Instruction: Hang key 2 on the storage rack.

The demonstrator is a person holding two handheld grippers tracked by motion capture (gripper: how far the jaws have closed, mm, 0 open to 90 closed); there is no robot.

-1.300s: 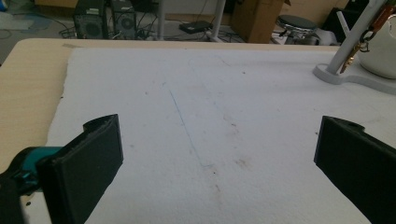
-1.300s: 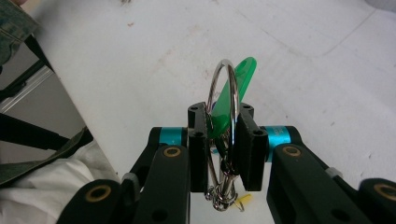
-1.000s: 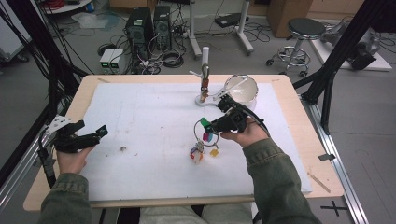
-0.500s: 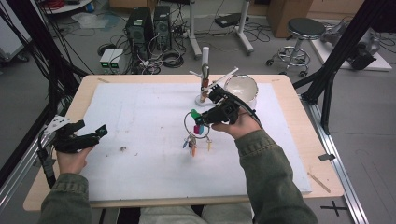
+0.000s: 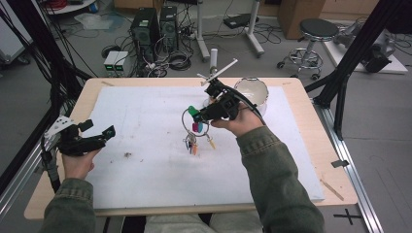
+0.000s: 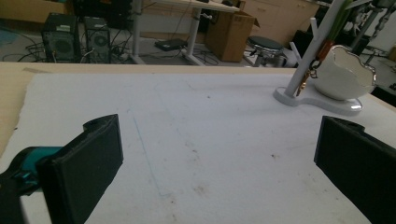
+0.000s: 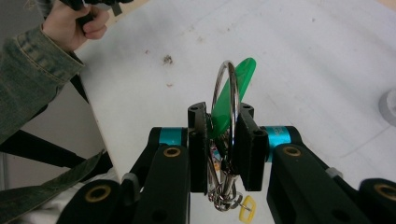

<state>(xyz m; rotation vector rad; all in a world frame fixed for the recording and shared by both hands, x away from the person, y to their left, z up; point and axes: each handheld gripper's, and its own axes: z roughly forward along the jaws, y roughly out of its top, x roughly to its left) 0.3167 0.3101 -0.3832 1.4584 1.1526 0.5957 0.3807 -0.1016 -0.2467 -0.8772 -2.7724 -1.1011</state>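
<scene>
One raised right claw (image 5: 196, 115) (key ring (image 7: 226, 105) clamped)

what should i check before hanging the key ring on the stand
1. Grip: right gripper is shut on the key ring, green tag pinched between the fingers: ok.
2. Ring open to a peg: its top loop stands clear above the fingers: ok.
3. Lift: in the high view the keys hang just over the mat; whether they touch it: cannot tell.
4. Stand upright beside the bowl, which sits close to the pegs: ok, but tight.
5. Free peg: one side already carries an orange item; other pegs look bare: ok.
6. Left gripper open, far from the stand: ok.
</scene>
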